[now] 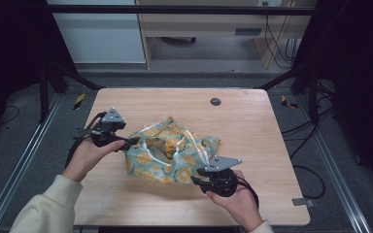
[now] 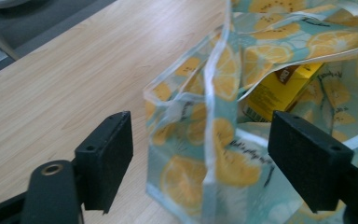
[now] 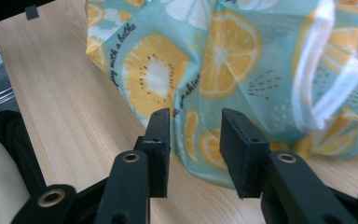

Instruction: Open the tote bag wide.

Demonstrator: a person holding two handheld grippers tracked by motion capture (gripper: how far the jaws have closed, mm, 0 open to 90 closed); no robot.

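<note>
Nearest the camera, at about five o'clock on the table (image 1: 126, 204), the right hand-held gripper (image 1: 196, 177) sits against the near edge of a teal bag (image 1: 172, 153) printed with orange and kiwi slices; in the right gripper view its jaws stand slightly parted with a fold of the fabric (image 3: 193, 135) between them, the pads not visibly pressing, so it looks like a loosened hold rather than a pinch. At nine o'clock the left hand-held gripper (image 1: 128, 141) is at the bag's left corner, jaws spread wide around that corner (image 2: 200, 154) without touching it. The bag lies crumpled at the table's centre, mouth gaping upward, white handles (image 1: 194, 143) flopped across it. Inside, a yellow box (image 2: 279, 91) shows through the opening, so I judge the packing is done and what is left is squaring up or closing the bag. Black script runs over the cloth; I can make out "joy with a bathe" (image 3: 109, 56) on one panel, while the box's dark label is too blurred to read.
</note>
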